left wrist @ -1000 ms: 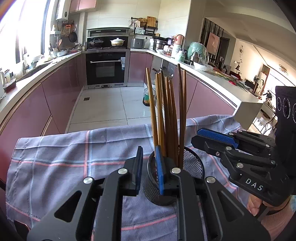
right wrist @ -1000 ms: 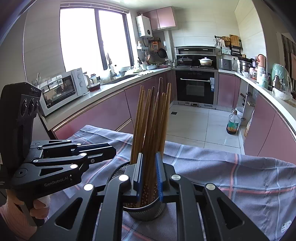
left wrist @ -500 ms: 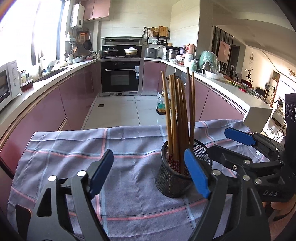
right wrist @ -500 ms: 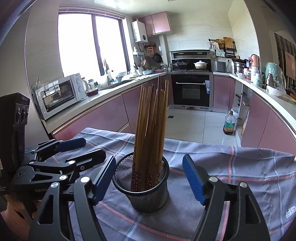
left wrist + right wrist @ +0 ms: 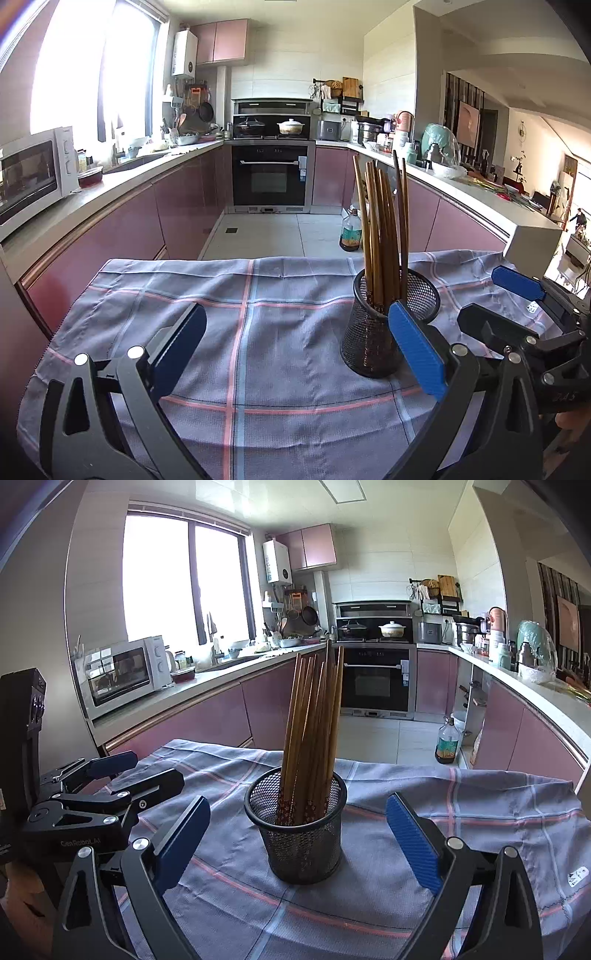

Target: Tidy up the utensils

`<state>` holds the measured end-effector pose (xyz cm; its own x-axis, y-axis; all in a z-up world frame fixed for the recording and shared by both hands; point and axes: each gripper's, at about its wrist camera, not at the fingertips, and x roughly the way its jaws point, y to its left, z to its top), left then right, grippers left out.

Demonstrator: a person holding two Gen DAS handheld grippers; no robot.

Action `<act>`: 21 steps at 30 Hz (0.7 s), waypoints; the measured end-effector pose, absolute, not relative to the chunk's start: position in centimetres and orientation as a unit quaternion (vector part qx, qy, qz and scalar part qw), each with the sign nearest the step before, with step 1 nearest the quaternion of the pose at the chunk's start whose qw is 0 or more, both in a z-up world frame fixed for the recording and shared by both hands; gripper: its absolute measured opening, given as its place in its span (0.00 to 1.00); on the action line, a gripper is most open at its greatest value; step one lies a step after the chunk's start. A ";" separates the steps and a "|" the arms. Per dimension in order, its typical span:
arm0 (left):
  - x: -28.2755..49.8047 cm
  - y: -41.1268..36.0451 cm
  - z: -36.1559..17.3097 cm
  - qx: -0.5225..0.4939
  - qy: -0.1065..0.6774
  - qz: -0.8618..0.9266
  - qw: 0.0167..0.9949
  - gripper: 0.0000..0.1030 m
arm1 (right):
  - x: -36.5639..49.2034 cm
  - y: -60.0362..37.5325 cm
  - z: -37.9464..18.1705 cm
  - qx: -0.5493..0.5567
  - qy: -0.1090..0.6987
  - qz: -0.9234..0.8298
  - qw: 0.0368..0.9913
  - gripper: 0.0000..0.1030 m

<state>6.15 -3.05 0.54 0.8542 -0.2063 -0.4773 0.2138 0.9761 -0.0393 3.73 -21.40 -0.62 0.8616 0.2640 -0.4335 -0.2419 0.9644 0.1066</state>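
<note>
A black mesh cup (image 5: 373,350) (image 5: 303,845) stands upright on a checked grey cloth (image 5: 258,295) and holds several wooden chopsticks (image 5: 380,229) (image 5: 314,716). My left gripper (image 5: 297,332) is wide and its jaws are opening, with only bare cloth between them. The cup is just beyond its right finger. My right gripper (image 5: 297,812) is also opening. The cup stands a little ahead, in line with the gap, and neither pad touches it. Each gripper shows from the side in the other view: right (image 5: 491,299), left (image 5: 147,771).
The cloth's far edge (image 5: 258,260) drops off to a tiled kitchen floor where an oil bottle (image 5: 447,744) stands. Pink cabinets run along both sides, with an oven (image 5: 271,179) at the back and a microwave (image 5: 122,674) on the left counter.
Both pairs of jaws went from nearly shut, close to the chopsticks, to wide apart. Both grippers drew back from the cup. In the left wrist view the cup has shifted right.
</note>
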 end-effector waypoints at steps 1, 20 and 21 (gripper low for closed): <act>5.8 -3.0 0.6 0.008 0.244 -0.107 0.964 0.94 | 3.5 -21.3 -0.6 0.024 0.225 0.131 0.965 0.93; 0.2 -2.0 2.8 -0.009 0.165 -0.066 0.984 0.94 | -0.6 -20.8 -0.5 0.021 0.155 0.094 0.983 0.93; 0.1 -1.9 2.8 -0.010 0.162 -0.065 0.985 0.94 | -0.8 -20.9 -0.5 0.022 0.152 0.093 0.984 0.93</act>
